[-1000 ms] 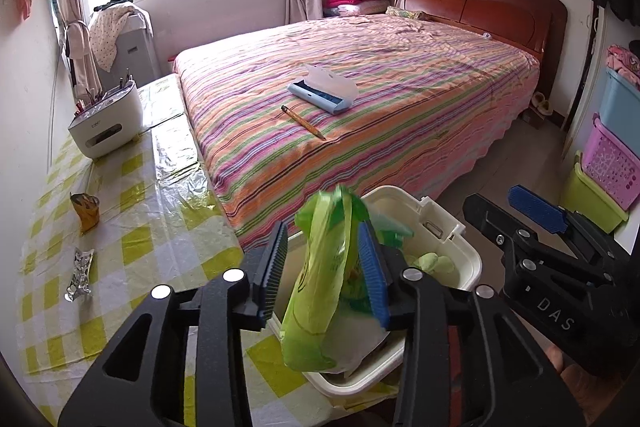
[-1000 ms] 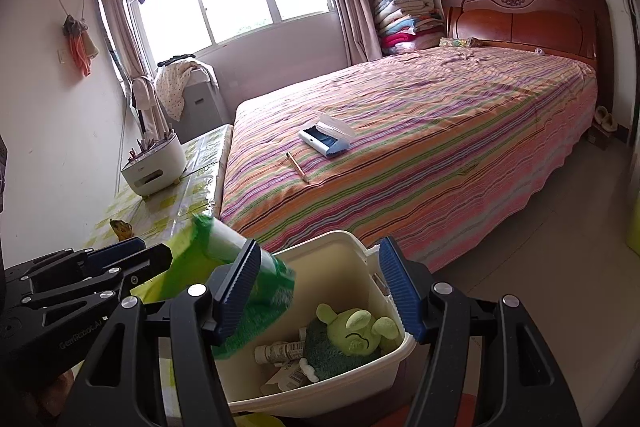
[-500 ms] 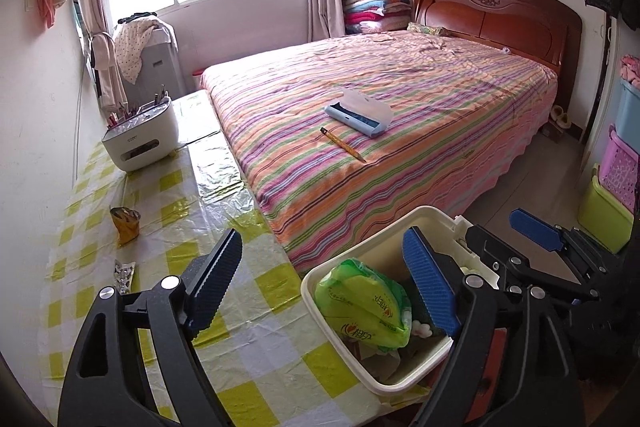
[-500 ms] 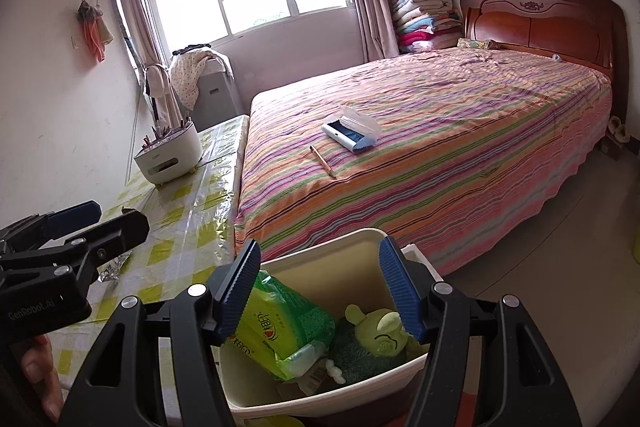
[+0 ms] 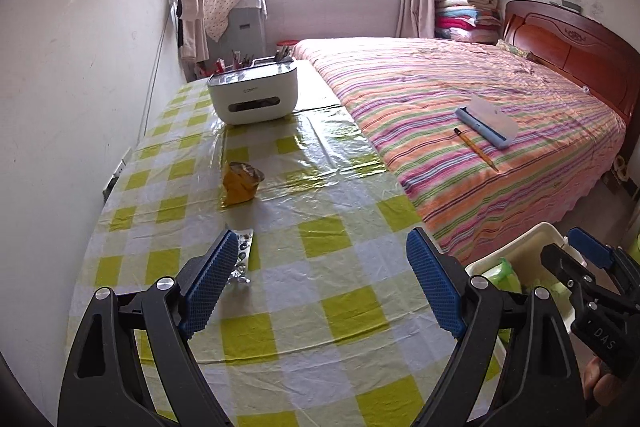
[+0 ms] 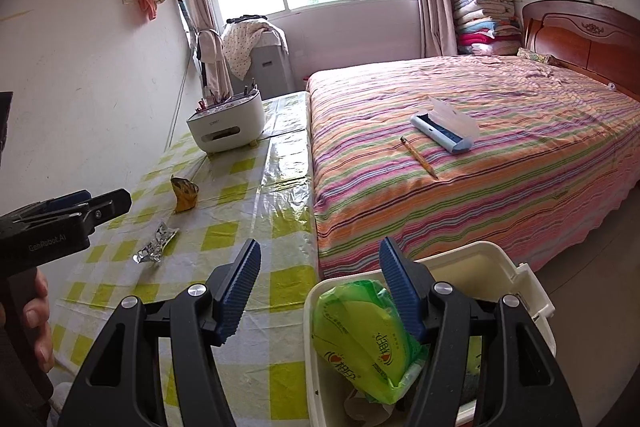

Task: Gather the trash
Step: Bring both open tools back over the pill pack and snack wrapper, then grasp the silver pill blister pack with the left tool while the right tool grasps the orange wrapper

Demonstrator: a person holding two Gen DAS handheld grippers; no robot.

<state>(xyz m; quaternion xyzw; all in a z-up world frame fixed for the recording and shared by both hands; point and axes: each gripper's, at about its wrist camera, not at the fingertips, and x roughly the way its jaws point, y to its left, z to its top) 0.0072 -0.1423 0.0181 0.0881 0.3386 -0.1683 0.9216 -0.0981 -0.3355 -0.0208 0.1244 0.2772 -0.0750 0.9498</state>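
A white bin point(image 6: 536, 291) stands at the table's near right corner with a green packet point(image 6: 360, 331) lying in it; the bin also shows in the left wrist view point(image 5: 532, 239). A crumpled silver wrapper point(image 5: 242, 255) point(image 6: 154, 247) and a yellow-brown wrapper point(image 5: 240, 181) point(image 6: 185, 193) lie on the checked tablecloth. My left gripper point(image 5: 320, 287) is open and empty over the table, just right of the silver wrapper. My right gripper point(image 6: 320, 293) is open and empty over the bin's left rim.
A white organiser box point(image 5: 254, 93) with pens stands at the table's far end. The striped bed point(image 5: 460, 107) runs along the table's right side, with a pencil point(image 5: 476, 149) and a blue pencil case point(image 5: 486, 121) on it.
My left gripper opened and dropped the green packet into the bin, then swung left over the table toward the wrappers. My right gripper shifted left a little.
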